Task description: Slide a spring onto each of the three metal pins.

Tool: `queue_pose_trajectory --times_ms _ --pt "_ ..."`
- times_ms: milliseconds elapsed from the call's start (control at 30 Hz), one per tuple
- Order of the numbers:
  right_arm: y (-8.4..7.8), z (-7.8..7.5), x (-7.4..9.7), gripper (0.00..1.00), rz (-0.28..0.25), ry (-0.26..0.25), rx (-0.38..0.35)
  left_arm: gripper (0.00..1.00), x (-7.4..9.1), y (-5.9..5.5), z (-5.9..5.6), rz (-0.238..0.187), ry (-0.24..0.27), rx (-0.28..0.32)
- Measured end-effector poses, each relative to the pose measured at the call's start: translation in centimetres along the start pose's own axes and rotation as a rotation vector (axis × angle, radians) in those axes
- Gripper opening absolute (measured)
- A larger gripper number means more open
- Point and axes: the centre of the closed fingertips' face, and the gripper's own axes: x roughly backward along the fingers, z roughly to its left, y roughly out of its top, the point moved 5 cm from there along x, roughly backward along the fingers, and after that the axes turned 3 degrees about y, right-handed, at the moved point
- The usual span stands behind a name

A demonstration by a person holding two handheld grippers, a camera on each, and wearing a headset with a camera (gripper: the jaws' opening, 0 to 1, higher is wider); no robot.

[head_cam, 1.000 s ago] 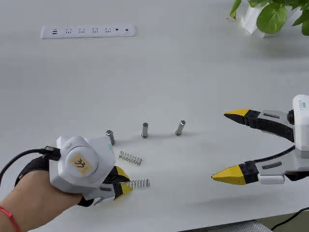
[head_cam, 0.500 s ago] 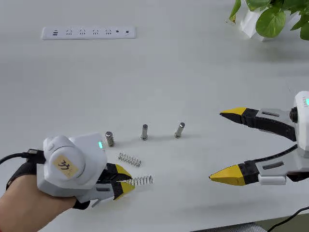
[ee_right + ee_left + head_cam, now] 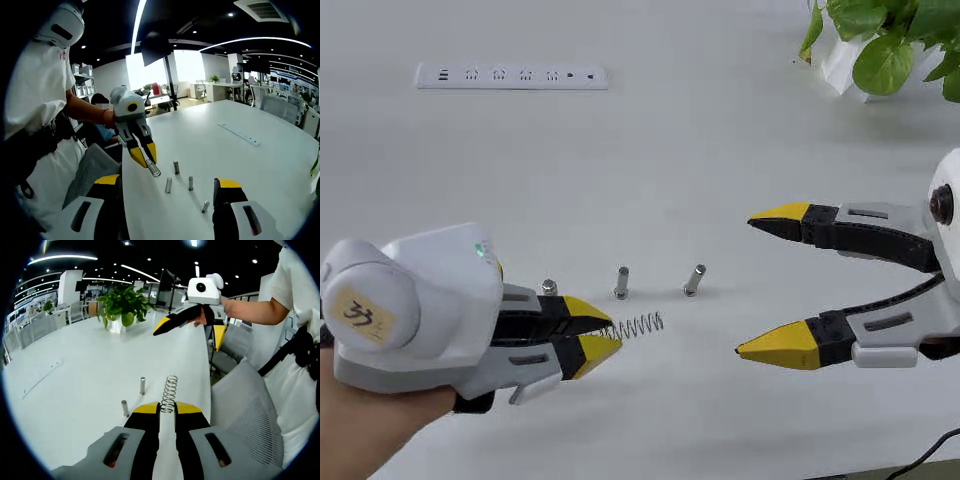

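Note:
My left gripper is shut on one end of a small steel spring and holds it in the air, sticking out past the jaws. Three short metal pins stand in a row on the white table: left, middle, right. In the right gripper view the nearest pin looks wrapped in a coil. A second spring lies loose beside the pins there. My right gripper hovers wide open to the right of the pins, holding nothing.
A white power strip lies at the far left of the table. A potted green plant stands at the far right corner. A grey mesh chair sits off the table's near edge.
My left gripper has risen off the table with the spring in its jaws, carrying it up and to the right. The right gripper has barely moved.

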Motion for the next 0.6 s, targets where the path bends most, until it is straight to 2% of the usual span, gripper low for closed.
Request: queue_pose_trajectory --times_ms 133,267,400,567,600 --pt "1.0 0.1 -0.4 0.69 -0.008 0.021 0.01 0.07 0.4 1.7 -0.1 -0.06 -0.001 -0.004" --pt "2.2 0.3 -0.9 0.61 -0.052 0.038 -0.002 0.07 0.7 3.2 -0.1 -0.122 -0.001 0.009" --pt "3.1 0.4 -1.2 0.5 -0.089 0.048 -0.024 0.07 1.0 4.1 -0.2 -0.168 -0.004 0.02" --pt "4.1 0.2 -1.3 0.33 -0.177 0.057 -0.087 0.07 1.5 5.2 -0.1 -0.235 -0.008 0.059" --pt "4.5 0.1 -1.3 0.32 -0.215 0.055 -0.118 0.07 1.7 5.4 -0.1 -0.251 -0.008 0.069"
